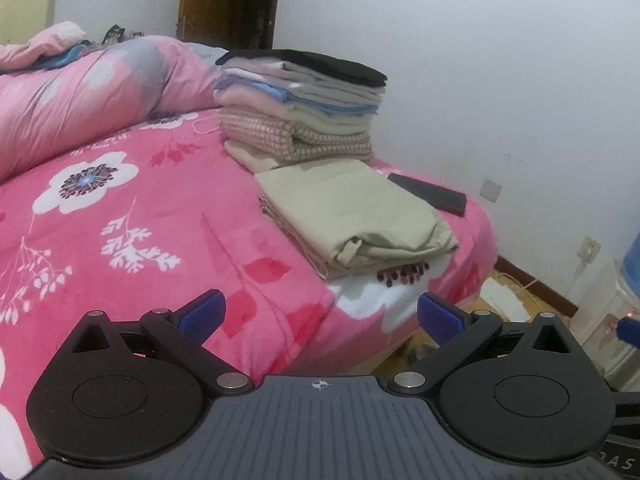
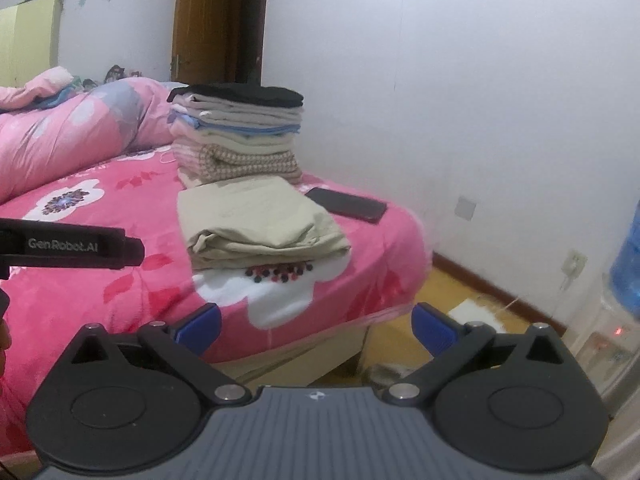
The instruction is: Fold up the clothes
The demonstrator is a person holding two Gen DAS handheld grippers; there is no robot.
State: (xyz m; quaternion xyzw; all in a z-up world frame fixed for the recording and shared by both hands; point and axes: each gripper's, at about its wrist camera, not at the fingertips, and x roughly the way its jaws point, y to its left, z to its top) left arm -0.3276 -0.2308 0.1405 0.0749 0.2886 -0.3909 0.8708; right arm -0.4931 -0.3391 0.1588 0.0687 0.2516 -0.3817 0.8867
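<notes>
Rumpled pink quilt lies bunched at the far left of the bed, pushed clear so the near part of the flowered cover stays flat for folding.

Left claw: jaws spread wide, nothing between the blue pads, poised over the bed's near edge. Its body also shows at the left edge of the right wrist view.

Stack of folded clothes sits toward the far right of the bed, near the wall. Black piece on top, then beige, blue and pale layers, a checked piece near the bottom. Edges roughly squared; it reads as the finished pile.

Beige folded garment lies just in front of the stack, its far edge touching or slightly under the stack's base; cannot tell which. Flat rectangle, several layers showing at the near edge, top smooth with slight creases. Judgement: fold complete, set down by itself, not yet on the pile.

Dark phone lies just right of the garment, near the bed's edge.

Right claw: jaws at full spread, empty, aimed past the bed corner at the floor.
</notes>
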